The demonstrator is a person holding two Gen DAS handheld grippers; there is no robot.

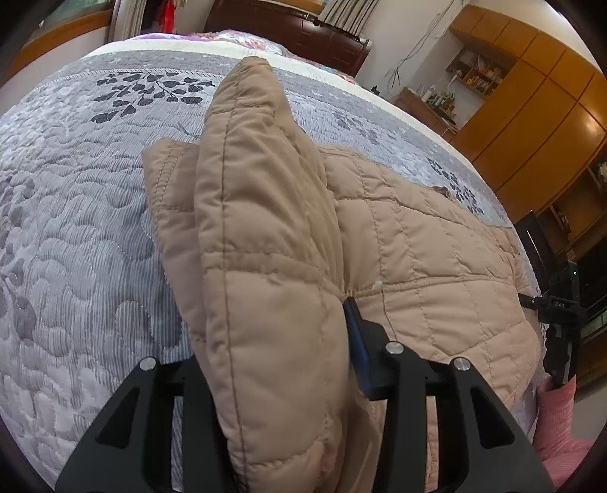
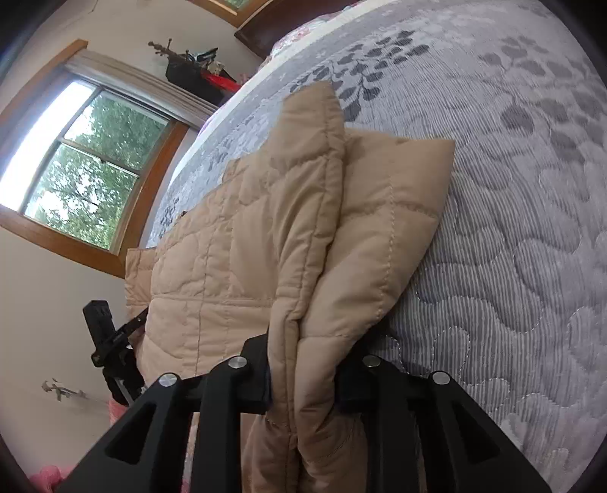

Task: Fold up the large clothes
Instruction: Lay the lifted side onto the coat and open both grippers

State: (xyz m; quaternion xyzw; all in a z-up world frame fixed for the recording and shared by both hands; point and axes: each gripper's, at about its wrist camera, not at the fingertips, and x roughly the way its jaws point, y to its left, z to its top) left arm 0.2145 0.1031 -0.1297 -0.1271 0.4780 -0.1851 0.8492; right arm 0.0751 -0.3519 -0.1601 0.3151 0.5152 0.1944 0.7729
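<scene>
The tan quilted jacket point(image 1: 417, 242) lies across the bed point(image 1: 76, 227), its folded edge running from the left claw point(image 1: 288, 341) to the right claw point(image 2: 303, 375), each grasping one corner, so neither is nearer.

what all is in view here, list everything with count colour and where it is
quilted jacket: one, tan, lying on the bed, a thick fold at each end standing up between the gripper jaws
bedspread: one, grey with a dark leaf print, covering the bed
headboard: one, dark wood, far end of the bed
wardrobe: one, orange-brown wood, along the wall
window: one, wood-framed, trees outside
left gripper: one, black, jacket fold between its jaws
right gripper: one, black, jacket fold between its jaws
sleeve: one, pink, behind the right gripper
</scene>
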